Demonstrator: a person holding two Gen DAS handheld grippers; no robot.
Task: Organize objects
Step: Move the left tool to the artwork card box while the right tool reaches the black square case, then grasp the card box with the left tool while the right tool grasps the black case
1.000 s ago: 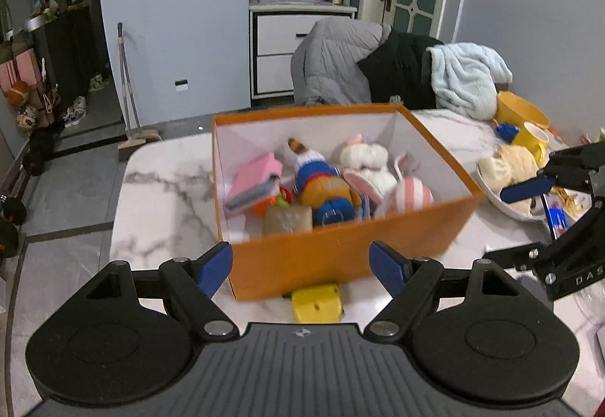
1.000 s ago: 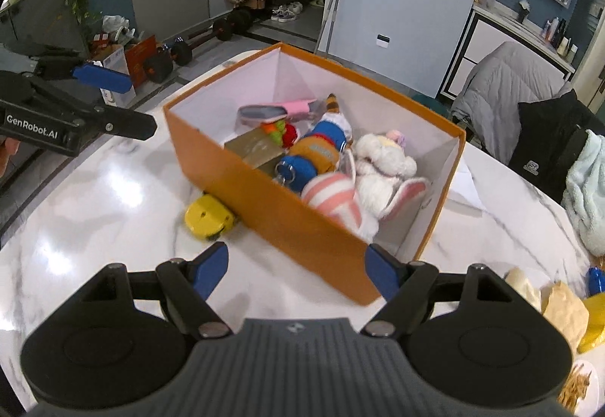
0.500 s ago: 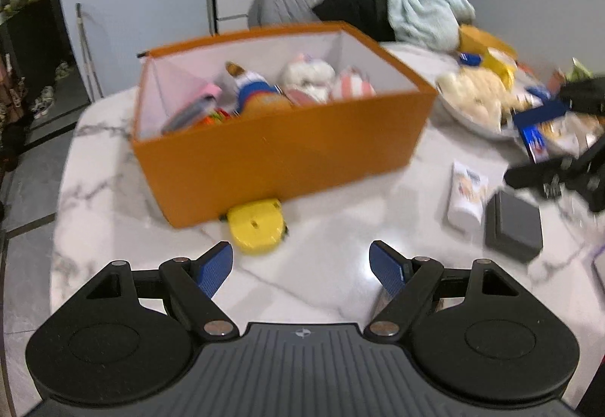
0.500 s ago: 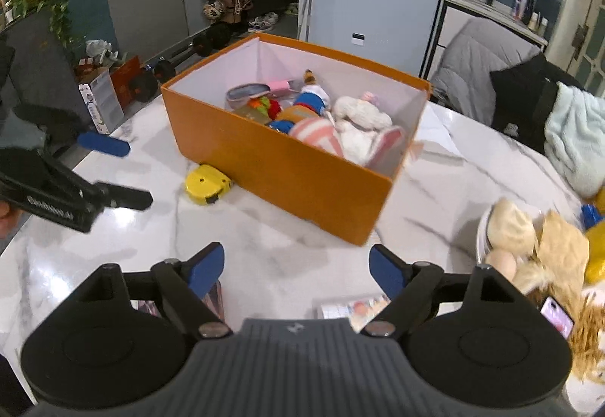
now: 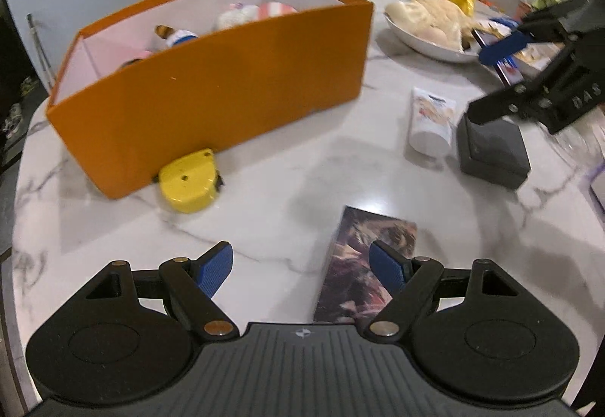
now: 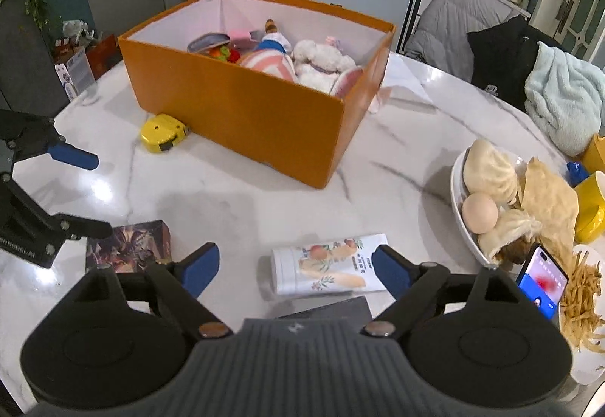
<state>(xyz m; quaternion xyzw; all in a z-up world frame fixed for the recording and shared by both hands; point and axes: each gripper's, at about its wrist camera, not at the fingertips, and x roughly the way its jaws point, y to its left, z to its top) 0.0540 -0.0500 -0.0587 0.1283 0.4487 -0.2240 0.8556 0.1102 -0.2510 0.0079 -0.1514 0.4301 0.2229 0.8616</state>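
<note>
An orange box full of plush toys stands on the marble table. A yellow tape measure lies against its near wall. My left gripper is open low over the table, and a box with dark artwork lies by its right finger, untouched. The jaws of my right gripper are opening. A white tube lies between and below them, not pressed. A dark grey box sits beside the tube.
A white bowl of buns and an egg stands at the right, with a lit phone, fries and a yellow cup around it. Blankets hang on chairs behind. The table's rounded edge runs along the left.
Both grippers drew back from the orange box and sank toward the table. The tube, dark grey box and artwork box came into view. The right jaws stand wider.
</note>
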